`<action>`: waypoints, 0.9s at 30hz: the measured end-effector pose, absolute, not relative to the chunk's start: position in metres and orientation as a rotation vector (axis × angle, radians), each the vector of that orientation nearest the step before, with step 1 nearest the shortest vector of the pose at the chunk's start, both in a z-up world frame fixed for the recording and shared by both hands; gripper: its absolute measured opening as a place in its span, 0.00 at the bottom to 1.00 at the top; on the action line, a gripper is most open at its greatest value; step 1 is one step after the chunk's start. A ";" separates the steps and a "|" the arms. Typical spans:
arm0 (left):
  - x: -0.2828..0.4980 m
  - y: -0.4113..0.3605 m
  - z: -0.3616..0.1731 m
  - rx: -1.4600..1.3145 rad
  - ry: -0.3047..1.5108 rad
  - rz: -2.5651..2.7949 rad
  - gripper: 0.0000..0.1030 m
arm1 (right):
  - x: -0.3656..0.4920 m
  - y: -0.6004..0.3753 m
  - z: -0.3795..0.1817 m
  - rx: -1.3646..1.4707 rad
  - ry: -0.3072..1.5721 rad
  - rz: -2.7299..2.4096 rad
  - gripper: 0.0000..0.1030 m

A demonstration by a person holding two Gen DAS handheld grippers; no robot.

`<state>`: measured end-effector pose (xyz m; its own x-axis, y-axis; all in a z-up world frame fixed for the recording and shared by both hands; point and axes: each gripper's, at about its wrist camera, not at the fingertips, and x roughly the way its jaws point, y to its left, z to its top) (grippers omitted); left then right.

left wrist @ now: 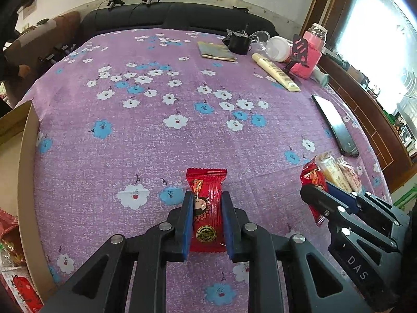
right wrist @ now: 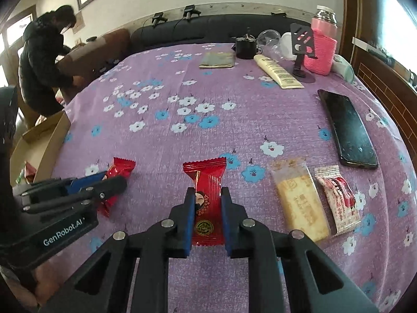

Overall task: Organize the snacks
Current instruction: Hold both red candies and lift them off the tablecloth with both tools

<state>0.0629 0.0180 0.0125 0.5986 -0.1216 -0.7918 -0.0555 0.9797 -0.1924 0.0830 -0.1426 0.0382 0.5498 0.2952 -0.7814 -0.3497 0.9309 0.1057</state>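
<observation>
Both wrist views, table (left wrist: 208,135) covered in a purple floral cloth. My left gripper (left wrist: 207,203) is closed on a red snack packet (left wrist: 207,208), its blue pads pressing the wrapper's two long sides while the packet lies flat on the cloth; the same gripper appears at the left of the right wrist view (right wrist: 114,182). My right gripper (right wrist: 207,200) is likewise clamped on a second red snack packet (right wrist: 206,203) of the same design, also lying on the cloth, and it shows at the right edge of the left wrist view (left wrist: 320,190). Just to the right of my right gripper lie a clear-wrapped biscuit packet (right wrist: 299,203) and, beside it, a white-and-red snack packet (right wrist: 338,200), close together but whether touching I cannot tell. A black phone (right wrist: 346,130) lies farther back on the right. Along the far edge stand a pink-sleeved bottle (right wrist: 322,52), a cream tube (right wrist: 277,71) and a flat booklet (right wrist: 217,60). A cardboard box (left wrist: 26,172) sits at the table's left edge, with red wrappers inside. A person in dark clothing (right wrist: 41,65) bends over at the far left.
</observation>
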 end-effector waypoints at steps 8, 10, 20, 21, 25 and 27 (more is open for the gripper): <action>0.062 0.018 0.023 -0.195 0.867 -0.026 0.20 | 0.084 -0.142 0.042 -0.042 0.902 0.378 0.16; 0.062 0.017 0.023 -0.192 0.865 -0.024 0.20 | 0.083 -0.142 0.042 -0.043 0.898 0.383 0.16; 0.059 0.014 0.027 -0.149 0.828 0.005 0.20 | 0.078 -0.139 0.047 -0.052 0.881 0.402 0.16; 0.059 0.014 0.027 -0.147 0.827 0.008 0.20 | 0.078 -0.138 0.048 -0.054 0.878 0.405 0.16; 0.059 0.013 0.027 -0.140 0.827 0.010 0.20 | 0.075 -0.137 0.050 -0.060 0.868 0.409 0.16; 0.059 0.012 0.026 -0.136 0.830 0.012 0.20 | 0.075 -0.136 0.049 -0.058 0.871 0.412 0.16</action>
